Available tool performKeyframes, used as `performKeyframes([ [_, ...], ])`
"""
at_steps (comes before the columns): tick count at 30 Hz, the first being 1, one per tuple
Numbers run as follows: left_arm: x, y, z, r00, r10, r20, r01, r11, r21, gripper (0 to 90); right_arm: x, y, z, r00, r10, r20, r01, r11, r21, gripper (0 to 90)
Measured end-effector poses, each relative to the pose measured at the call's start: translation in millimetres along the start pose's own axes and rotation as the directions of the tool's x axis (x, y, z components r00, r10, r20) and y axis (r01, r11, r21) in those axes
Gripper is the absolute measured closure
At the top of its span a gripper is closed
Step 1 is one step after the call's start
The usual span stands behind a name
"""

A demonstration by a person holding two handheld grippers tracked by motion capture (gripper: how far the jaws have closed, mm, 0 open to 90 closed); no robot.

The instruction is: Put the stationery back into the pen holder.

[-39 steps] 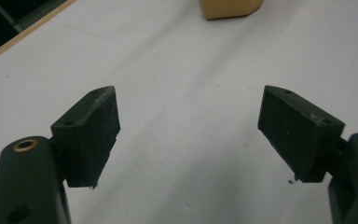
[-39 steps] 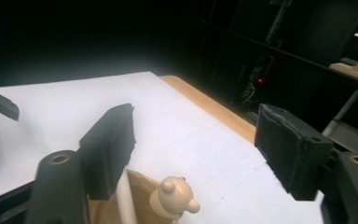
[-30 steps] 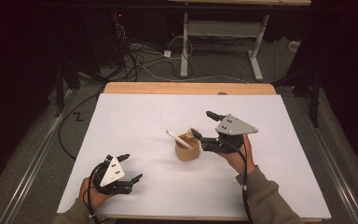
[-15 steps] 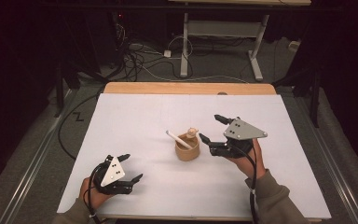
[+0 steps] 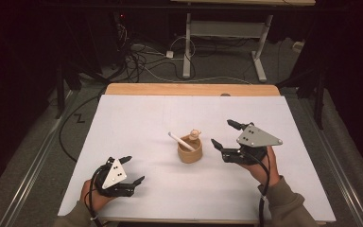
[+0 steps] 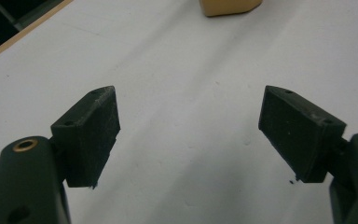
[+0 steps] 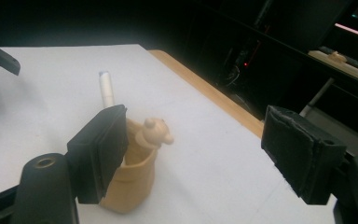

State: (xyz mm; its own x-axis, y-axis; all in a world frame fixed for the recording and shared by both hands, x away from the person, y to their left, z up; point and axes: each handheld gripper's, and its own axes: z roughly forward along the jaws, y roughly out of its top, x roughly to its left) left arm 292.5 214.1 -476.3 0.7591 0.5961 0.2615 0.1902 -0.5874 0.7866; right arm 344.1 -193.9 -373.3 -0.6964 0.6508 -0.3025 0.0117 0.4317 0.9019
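Step in hand: the right gripper [image 5: 227,136] stands just right of the small tan wooden cup [image 5: 189,152], apart from it and carrying nothing. By judgement the cup's contents are already placed and the gripper is at the release or approach stage.
Right jaws: spread wide and empty; in the right gripper view the cup [image 7: 130,179] sits partly behind the left-hand jaw, not between the two.
Left gripper [image 5: 133,170]: low over the near left of the white table cover [image 5: 137,118], well apart from the cup; jaws spread, gripping nothing.
Next move: judged to call for either a clean retreat to the right or a squared closing on the cup wall, avoiding the protruding stick.
Cup location: near the table centre, upright.
Cup appearance: short, round, matt tan wall.
Contents: a thin white stick [image 5: 179,140] leaning out to the far left, and a small tan knobbed wooden peg [image 5: 195,134] rising above the rim.
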Motion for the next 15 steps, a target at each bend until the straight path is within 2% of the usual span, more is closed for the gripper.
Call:
performKeyframes([
  [9, -0.8, 0.8, -0.4, 1.0, 0.006, -0.002, -0.006, 1.0, 0.0, 19.6, -5.7, -16.6, -12.6, 0.9997, -0.001, 0.023, 0.0, 1.0, 0.019, 22.5],
  [14, -1.2, 1.3, 0.8, 0.9999, 0.01, -0.006, -0.01, 0.9999, 0.01, 19.6, -8.3, -29.5, -20.4, 0.9996, 0.021, 0.018, -0.02, 1.0, -0.005, 21.4],
  [15, -0.9, 1.2, 0.9, 1.0, 0.009, -0.003, -0.009, 0.9999, 0.01, 19.6, -9.4, -35.1, -23.8, 0.9994, 0.024, 0.026, -0.024, 1.0, 0.003, 21.0],
])
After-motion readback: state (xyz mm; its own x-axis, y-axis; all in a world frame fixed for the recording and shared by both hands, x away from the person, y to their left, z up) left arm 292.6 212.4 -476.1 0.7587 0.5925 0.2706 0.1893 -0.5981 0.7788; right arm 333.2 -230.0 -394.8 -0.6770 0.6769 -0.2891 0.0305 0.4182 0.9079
